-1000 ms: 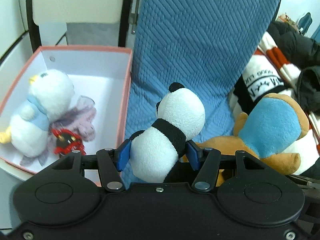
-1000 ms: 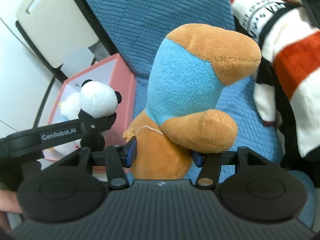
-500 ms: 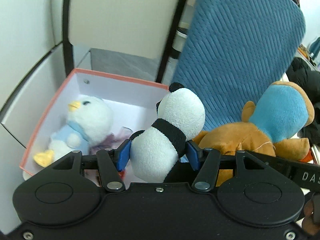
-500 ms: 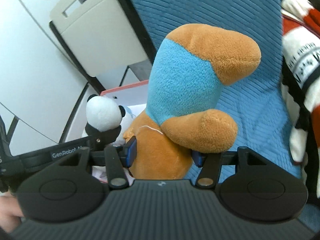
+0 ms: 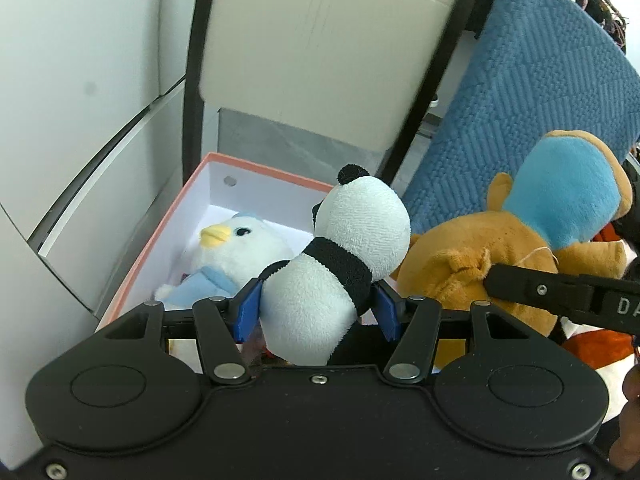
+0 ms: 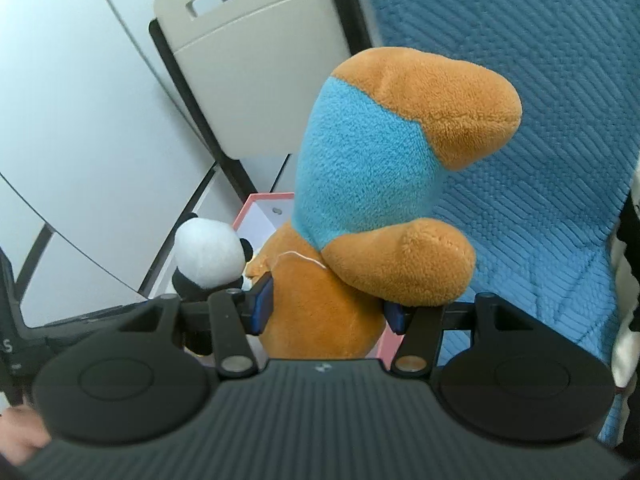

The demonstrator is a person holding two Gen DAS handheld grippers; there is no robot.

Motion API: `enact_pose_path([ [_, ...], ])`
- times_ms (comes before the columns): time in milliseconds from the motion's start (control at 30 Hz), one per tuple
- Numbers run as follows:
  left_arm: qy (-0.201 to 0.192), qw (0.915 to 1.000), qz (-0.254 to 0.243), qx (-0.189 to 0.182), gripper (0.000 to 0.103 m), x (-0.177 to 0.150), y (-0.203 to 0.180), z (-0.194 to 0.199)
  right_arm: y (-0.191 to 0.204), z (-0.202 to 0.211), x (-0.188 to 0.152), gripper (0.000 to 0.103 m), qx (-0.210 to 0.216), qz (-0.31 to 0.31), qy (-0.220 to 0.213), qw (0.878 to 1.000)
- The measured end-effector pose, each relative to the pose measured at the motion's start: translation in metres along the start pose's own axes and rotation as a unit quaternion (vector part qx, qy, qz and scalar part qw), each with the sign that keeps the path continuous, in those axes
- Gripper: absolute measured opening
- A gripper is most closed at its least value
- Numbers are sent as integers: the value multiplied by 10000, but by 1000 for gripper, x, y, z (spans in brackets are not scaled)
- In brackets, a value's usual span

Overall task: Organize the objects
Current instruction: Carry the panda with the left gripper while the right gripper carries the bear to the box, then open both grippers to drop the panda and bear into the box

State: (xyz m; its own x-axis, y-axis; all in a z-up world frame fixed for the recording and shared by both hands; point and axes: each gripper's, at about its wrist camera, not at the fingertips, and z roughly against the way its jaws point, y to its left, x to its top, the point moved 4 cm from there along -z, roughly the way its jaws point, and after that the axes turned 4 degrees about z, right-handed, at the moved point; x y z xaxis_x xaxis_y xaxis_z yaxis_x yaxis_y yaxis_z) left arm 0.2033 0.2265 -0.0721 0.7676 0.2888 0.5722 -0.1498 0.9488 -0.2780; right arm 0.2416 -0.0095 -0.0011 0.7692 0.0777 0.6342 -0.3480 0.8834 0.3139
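Note:
My left gripper (image 5: 316, 308) is shut on a small panda plush (image 5: 340, 256) and holds it above the near edge of a pink-rimmed white box (image 5: 160, 240). A pale blue penguin plush (image 5: 232, 252) lies inside the box. My right gripper (image 6: 328, 308) is shut on a brown and blue plush (image 6: 360, 184), held up just right of the box (image 6: 260, 216). That plush also shows in the left wrist view (image 5: 520, 240), and the panda shows in the right wrist view (image 6: 208, 252).
A blue quilted cushion (image 5: 520, 100) stands to the right of the box. A beige chair back (image 6: 248, 52) with black frame and white wall panels (image 5: 80, 80) rise behind the box. Striped clothing (image 6: 628, 320) lies at far right.
Both grippers have moved left and up toward the box with their plushes. The box now sits lower and closer under the panda; the penguin is partly hidden behind it.

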Motion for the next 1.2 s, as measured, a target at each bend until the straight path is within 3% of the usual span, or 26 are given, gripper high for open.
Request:
enact_pose_path([
  [333,339,9990,236,159,56,-14,37,-35,22,-62,-12,58,-99,153,521,9985],
  [700,828,9959,304,211,56,-40,55,-75,12,-124,-28,60,-401,262,1007,9938],
  [800,880,9952,347,232,56,-43,59,-81,12,-136,-30,57,-483,373,1004,9931],
  [867,895,9952,336,223,56,-44,60,-83,11,-145,-29,47,-531,414,1004,9927],
  [1200,971,9946,266,238,61,-45,61,-86,6,-179,-36,45,-640,342,1203,9901],
])
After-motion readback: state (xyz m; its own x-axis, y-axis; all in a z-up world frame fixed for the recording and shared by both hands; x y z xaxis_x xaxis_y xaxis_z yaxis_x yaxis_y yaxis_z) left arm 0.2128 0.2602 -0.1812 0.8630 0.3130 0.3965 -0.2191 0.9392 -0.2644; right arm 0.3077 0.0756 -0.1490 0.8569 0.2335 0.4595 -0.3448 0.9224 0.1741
